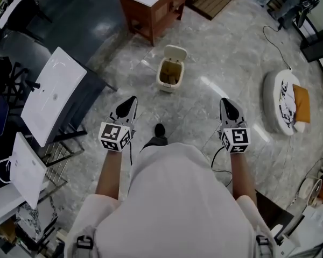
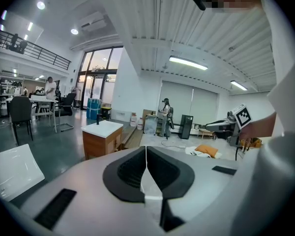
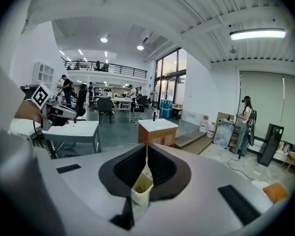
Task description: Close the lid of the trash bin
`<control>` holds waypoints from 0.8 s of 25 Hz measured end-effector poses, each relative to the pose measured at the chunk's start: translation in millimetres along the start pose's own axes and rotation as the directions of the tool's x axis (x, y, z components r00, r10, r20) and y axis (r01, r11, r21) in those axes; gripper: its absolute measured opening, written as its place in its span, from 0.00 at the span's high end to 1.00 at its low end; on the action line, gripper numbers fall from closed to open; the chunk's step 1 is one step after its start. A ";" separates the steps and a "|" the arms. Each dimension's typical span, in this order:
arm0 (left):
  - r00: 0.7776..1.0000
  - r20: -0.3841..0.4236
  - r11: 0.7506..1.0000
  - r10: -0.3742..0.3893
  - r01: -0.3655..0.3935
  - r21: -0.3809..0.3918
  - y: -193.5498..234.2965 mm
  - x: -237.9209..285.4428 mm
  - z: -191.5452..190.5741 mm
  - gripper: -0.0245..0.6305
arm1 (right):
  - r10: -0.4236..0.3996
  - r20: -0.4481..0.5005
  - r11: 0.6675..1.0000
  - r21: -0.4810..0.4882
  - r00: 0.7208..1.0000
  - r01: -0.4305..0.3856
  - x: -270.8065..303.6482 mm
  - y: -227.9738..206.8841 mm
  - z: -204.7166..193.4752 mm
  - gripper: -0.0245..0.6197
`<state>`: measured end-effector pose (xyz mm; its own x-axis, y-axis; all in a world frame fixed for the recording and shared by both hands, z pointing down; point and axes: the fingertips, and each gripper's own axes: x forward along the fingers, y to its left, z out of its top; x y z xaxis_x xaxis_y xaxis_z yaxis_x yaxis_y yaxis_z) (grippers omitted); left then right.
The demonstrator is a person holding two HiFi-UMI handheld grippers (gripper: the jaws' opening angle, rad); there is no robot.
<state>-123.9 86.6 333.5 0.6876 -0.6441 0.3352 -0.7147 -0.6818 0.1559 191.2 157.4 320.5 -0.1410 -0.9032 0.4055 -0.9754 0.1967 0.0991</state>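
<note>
Grey marbled floor fills a large open hall with tall windows and a railed upper gallery at the far end. White panels lean on dark stands to the person's left. A wooden cabinet with a white top stands ahead, and a round white floor pad carrying an orange cushion lies to the right.

The trash bin stands on open floor between the cabinet and the person, roughly centred ahead and well apart from both grippers. Its lid is raised on the far side and the brownish interior is exposed.

The person stands with both forearms held forward. The left gripper points towards the floor left of the bin; its own view shows the two pads clenched together with nothing between them. The right gripper points ahead on the right side, jaws likewise pressed closed and empty. In the right gripper view the bin shows low along the line of the jaws, but it is far beyond the tips, not gripped.

Assessment: the task is at its approach stage. Nothing has been done to the lid; neither gripper touches the bin. Remaining work, as judged: close the gap to the bin, bring one gripper behind or above the raised lid, and push it forward and down until it seats on the rim.
</note>
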 end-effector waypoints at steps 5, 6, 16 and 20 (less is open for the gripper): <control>0.999 0.003 0.999 -0.038 0.038 0.015 29.4 17.9 8.5 0.93 | -0.025 -0.009 1.000 -0.001 1.000 0.025 23.0 8.9 10.3 0.91; 0.999 0.002 0.999 -0.043 0.043 0.019 34.2 21.1 9.6 0.93 | -0.030 -0.010 1.000 0.003 1.000 0.030 26.8 10.0 11.4 0.91; 0.999 -0.003 0.999 -0.044 0.044 -0.003 56.4 34.5 8.3 0.93 | -0.036 -0.014 0.999 0.008 0.999 0.036 52.5 11.6 22.6 0.91; 0.999 -0.003 0.999 -0.037 0.037 -0.012 59.2 37.8 7.5 0.93 | -0.024 -0.016 1.000 -0.005 1.000 0.024 62.5 9.6 24.3 0.91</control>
<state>-139.2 19.3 348.5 0.7130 -0.6178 0.3317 -0.6905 -0.7008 0.1791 168.9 93.5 324.7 -0.1151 -0.9014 0.4175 -0.9777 0.1771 0.1127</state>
